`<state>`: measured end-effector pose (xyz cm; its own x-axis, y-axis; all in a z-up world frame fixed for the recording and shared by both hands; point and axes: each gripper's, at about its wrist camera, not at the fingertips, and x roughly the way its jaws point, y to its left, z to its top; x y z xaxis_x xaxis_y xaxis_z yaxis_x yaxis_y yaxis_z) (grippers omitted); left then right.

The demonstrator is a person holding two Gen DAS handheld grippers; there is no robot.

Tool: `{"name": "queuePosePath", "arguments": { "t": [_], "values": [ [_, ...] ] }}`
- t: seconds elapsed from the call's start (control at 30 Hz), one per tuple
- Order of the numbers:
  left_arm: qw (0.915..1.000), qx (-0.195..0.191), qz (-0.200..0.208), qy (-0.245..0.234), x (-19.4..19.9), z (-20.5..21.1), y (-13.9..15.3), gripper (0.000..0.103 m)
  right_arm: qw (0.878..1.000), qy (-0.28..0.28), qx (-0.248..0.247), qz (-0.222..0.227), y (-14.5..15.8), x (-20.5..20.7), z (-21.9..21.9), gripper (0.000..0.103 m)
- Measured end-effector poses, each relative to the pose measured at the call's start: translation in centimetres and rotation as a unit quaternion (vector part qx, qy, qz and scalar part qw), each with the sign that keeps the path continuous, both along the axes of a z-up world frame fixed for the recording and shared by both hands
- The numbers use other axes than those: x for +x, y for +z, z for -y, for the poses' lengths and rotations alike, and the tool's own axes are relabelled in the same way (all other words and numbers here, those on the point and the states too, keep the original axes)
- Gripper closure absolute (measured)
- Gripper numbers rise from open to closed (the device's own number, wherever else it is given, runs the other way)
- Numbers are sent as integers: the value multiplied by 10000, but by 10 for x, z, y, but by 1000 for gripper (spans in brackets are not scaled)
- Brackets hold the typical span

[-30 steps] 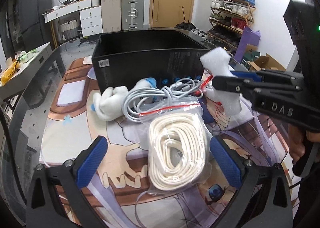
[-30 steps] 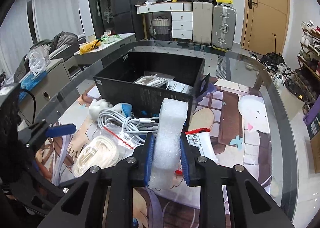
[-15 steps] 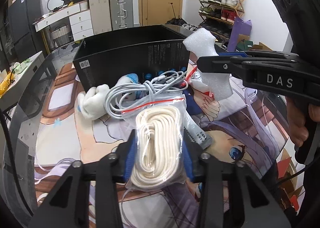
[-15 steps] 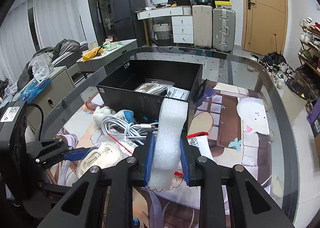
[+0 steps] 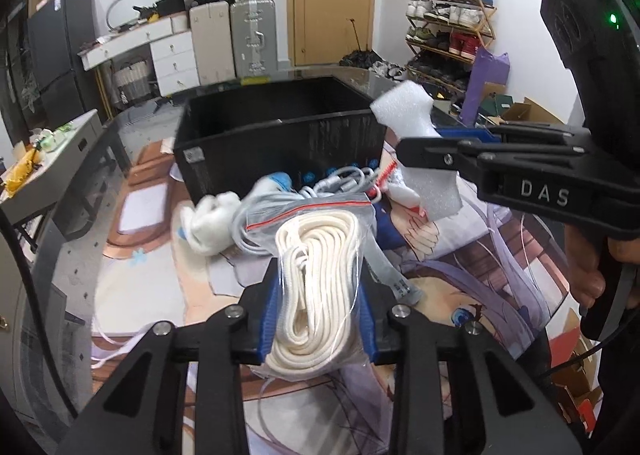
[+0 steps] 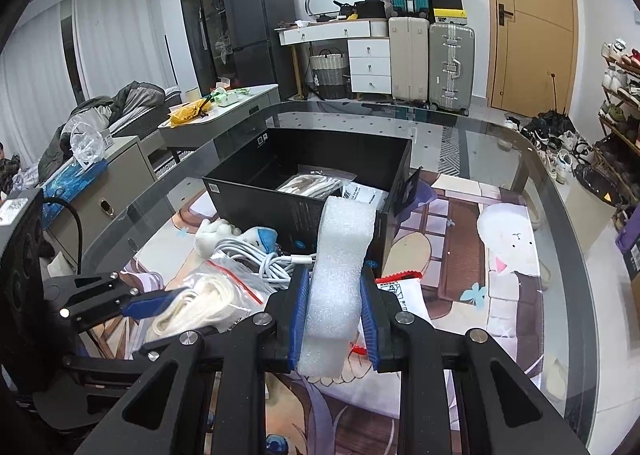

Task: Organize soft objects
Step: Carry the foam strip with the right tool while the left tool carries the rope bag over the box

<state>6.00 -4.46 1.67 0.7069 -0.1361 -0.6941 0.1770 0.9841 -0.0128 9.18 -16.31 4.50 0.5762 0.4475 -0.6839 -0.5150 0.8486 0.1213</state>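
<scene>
Surface: glass-topped table (image 6: 500, 127) with rounded corners, laid over a printed anime-style mat (image 6: 460, 223) that covers most of the near half.

Open black rectangular cardboard box (image 6: 256, 191) stands on the mat toward the far side; flat plastic packets and a white paper sheet lie inside it.

Left gripper (image 5: 318, 315): blue pads closed on a clear zip bag of coiled off-white rope (image 5: 316, 279), red seal strip at the bag's top. Bag is pinched at its lower half and bulges above the pads, in front of the box's near wall.

Right gripper (image 6: 334, 319): closed tight on a white foam block (image 6: 340, 267), held upright, top end above the fingers, just short of the box's near wall. In the left wrist view the same block (image 5: 416, 151) shows at the box's near right corner.

On the mat against the box front: a coil of pale grey cable (image 6: 260, 255), and a white plush toy with a blue part (image 6: 232, 233) beside it on the left. A white packet with a red edge (image 6: 400, 287) lies right of the foam block.

Room: wooden door (image 6: 532, 15), silver and beige suitcases (image 6: 432, 63) with a teal one stacked above, white drawer desk (image 6: 348, 51), dark refrigerator (image 6: 256, 27), shoe rack (image 5: 448, 39) along the wall, grey low table (image 6: 224, 111) with yellow clutter, pale curtains at left.
</scene>
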Motion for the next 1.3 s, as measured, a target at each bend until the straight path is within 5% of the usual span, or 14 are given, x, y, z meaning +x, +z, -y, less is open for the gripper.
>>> {"name": "queuePosePath", "arguments": {
  "t": [0.57, 1.3],
  "values": [
    [9934, 476, 631, 836, 23, -29, 25, 71, 9997, 130, -84, 162, 0, -6, -15, 79],
    [9880, 615, 465, 1341, 73, -57, 40, 71, 9990, 288, -145, 319, 14, 14, -35, 79]
  ]
}}
